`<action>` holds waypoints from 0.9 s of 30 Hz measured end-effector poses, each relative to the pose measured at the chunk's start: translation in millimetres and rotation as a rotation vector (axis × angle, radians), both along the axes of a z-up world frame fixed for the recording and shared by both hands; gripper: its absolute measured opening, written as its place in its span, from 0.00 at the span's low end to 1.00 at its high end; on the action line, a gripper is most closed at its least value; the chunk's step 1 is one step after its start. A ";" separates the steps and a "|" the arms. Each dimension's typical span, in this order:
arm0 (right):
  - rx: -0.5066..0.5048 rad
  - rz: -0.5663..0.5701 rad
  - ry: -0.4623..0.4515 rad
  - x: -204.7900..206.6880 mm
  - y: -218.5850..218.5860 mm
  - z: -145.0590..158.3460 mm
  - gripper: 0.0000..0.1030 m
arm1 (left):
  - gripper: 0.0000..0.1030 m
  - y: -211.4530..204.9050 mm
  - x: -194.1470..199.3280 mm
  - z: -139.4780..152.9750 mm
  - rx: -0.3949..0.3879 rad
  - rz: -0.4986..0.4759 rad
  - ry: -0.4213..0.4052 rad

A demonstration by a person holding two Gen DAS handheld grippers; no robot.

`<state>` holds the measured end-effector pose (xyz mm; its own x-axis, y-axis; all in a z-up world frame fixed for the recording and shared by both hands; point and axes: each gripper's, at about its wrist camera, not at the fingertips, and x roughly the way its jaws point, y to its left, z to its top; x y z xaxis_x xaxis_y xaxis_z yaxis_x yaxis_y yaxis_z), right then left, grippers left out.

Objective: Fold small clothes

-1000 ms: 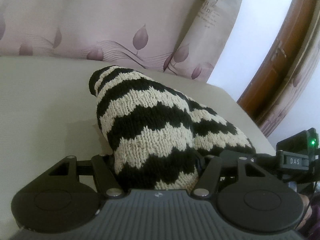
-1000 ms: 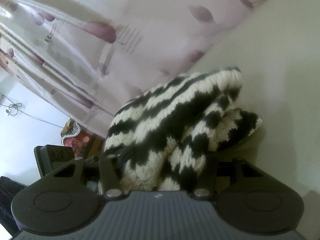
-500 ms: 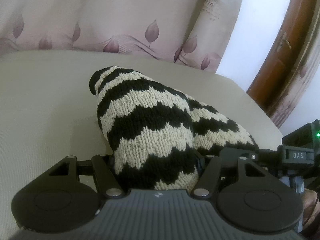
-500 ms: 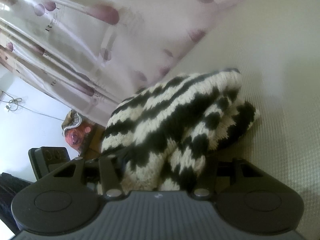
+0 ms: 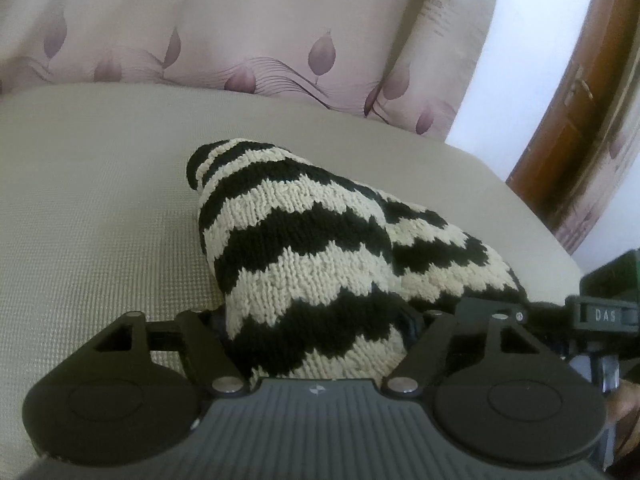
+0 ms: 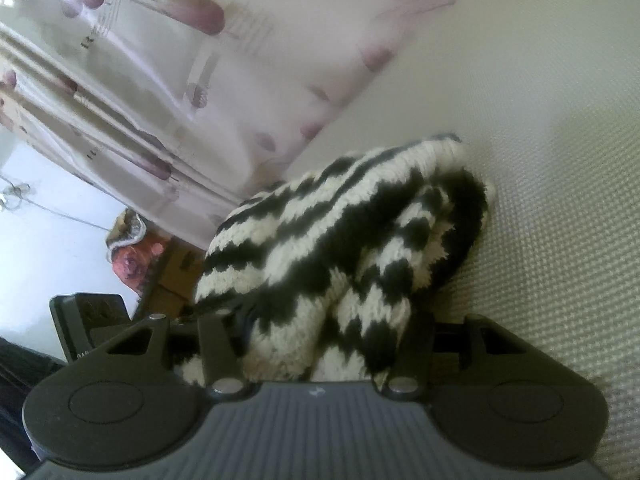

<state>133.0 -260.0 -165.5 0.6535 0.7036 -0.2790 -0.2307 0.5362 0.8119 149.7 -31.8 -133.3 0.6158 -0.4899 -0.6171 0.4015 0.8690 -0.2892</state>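
A small black-and-cream zigzag knit garment (image 5: 312, 264) lies bunched on a beige textured surface (image 5: 92, 216). My left gripper (image 5: 316, 340) is shut on its near edge; the knit hides the fingertips. The right gripper (image 5: 600, 316) shows at the far right of the left wrist view, at the garment's other end. In the right wrist view the same knit garment (image 6: 344, 248) is doubled over in two layers. My right gripper (image 6: 316, 344) is shut on both layers. The left gripper (image 6: 92, 320) shows at the left edge there.
A pink curtain with leaf print (image 5: 240, 32) hangs behind the surface. A brown wooden door (image 5: 580, 100) stands at the right. The surface's far right edge (image 5: 540, 216) drops off near the door. A red patterned item (image 6: 132, 256) lies beyond the surface.
Both grippers keep their hold on the knit. The views have tilted down slightly, so more of the beige surface shows. The garment's shape is about the same.
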 end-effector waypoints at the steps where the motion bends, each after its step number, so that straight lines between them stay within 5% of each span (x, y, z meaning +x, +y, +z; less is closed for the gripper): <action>1: -0.009 -0.004 -0.001 -1.5 -0.3 -0.3 0.52 | 0.76 0.2 -0.2 -0.7 0.000 0.005 -0.001; 9: -0.203 -0.034 -0.057 -13.2 9.2 8.4 0.60 | 0.93 -1.2 -5.2 -6.2 0.019 0.051 -0.011; 27: -0.450 -0.147 -0.183 -37.1 31.9 11.1 0.82 | 0.99 -17.9 -30.6 1.0 0.124 0.150 -0.142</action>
<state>95.8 -228.2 -154.4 0.8034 0.4366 -0.4049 -0.2430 0.8612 0.4464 119.2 -49.7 -132.3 0.7605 -0.3128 -0.5690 0.2946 0.9471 -0.1270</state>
